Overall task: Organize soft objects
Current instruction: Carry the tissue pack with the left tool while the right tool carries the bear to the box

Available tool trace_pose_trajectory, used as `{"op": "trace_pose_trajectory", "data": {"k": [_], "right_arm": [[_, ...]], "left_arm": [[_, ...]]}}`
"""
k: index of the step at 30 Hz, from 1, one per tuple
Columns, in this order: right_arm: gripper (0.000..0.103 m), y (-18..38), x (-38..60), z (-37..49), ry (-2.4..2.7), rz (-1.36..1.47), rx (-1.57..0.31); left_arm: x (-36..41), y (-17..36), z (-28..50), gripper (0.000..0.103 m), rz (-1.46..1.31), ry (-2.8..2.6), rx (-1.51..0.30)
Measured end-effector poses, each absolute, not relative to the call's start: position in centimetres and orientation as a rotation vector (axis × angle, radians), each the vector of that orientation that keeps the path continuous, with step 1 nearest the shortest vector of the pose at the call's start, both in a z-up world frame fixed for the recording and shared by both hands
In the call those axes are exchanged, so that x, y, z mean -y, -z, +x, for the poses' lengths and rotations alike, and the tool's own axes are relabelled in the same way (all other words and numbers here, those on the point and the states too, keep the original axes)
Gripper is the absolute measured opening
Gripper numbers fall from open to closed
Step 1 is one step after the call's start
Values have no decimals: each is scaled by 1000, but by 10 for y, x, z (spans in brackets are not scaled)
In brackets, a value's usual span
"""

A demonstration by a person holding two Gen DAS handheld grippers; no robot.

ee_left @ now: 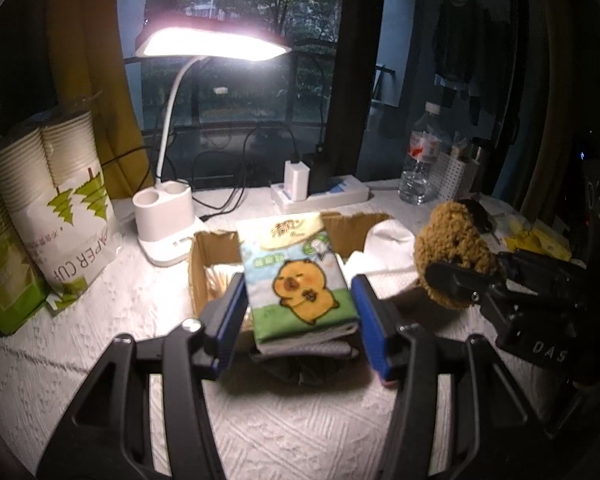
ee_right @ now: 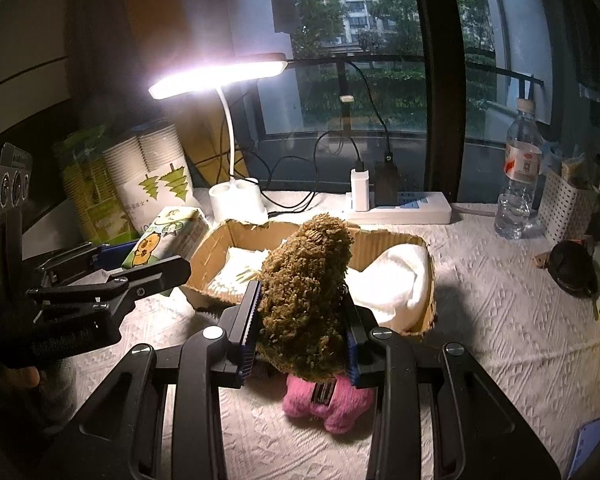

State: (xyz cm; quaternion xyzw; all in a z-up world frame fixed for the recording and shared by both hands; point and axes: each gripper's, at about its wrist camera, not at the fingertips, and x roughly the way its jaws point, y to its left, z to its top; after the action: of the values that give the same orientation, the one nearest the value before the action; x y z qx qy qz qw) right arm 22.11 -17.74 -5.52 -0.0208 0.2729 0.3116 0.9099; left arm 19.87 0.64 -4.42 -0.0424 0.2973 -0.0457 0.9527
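Observation:
My left gripper (ee_left: 298, 316) is shut on a tissue pack (ee_left: 296, 272) printed with a yellow cartoon animal, and holds it above the near end of a torn cardboard box (ee_left: 216, 256). The pack also shows in the right wrist view (ee_right: 164, 238), left of the box (ee_right: 220, 248). My right gripper (ee_right: 300, 332) is shut on a brown fuzzy plush toy (ee_right: 304, 292) with pink feet (ee_right: 328, 404), just in front of the box. The plush shows in the left wrist view (ee_left: 452, 256) at the right. A white cloth (ee_right: 392, 280) lies in the box's right end.
A lit white desk lamp (ee_left: 168, 216) stands behind the box. Paper cup sleeves (ee_left: 60, 200) stand at the left, a power strip (ee_left: 320, 192) with chargers at the back, a water bottle (ee_right: 518, 176) and a white perforated holder (ee_right: 564, 208) at the right. A dark round object (ee_right: 572, 268) lies at the far right.

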Motion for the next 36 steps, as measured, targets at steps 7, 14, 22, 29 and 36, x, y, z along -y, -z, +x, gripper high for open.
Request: {"op": "trace_pose_trajectory", "data": {"k": [7, 14, 22, 29, 36], "right_arm": [[36, 57, 174, 237, -634, -39, -568], [36, 55, 169, 251, -630, -40, -563], [36, 55, 165, 269, -624, -22, -557], [36, 60, 161, 281, -621, -11, -556], [37, 70, 152, 294, -650, 13, -563]], "left_arm": [[-10, 41, 213, 54, -80, 98, -588], [-17, 42, 227, 54, -89, 100, -581], [-20, 44, 241, 54, -89, 114, -561], [-21, 51, 256, 54, -99, 124, -565], [-21, 65, 273, 54, -106, 143, -590]]}}
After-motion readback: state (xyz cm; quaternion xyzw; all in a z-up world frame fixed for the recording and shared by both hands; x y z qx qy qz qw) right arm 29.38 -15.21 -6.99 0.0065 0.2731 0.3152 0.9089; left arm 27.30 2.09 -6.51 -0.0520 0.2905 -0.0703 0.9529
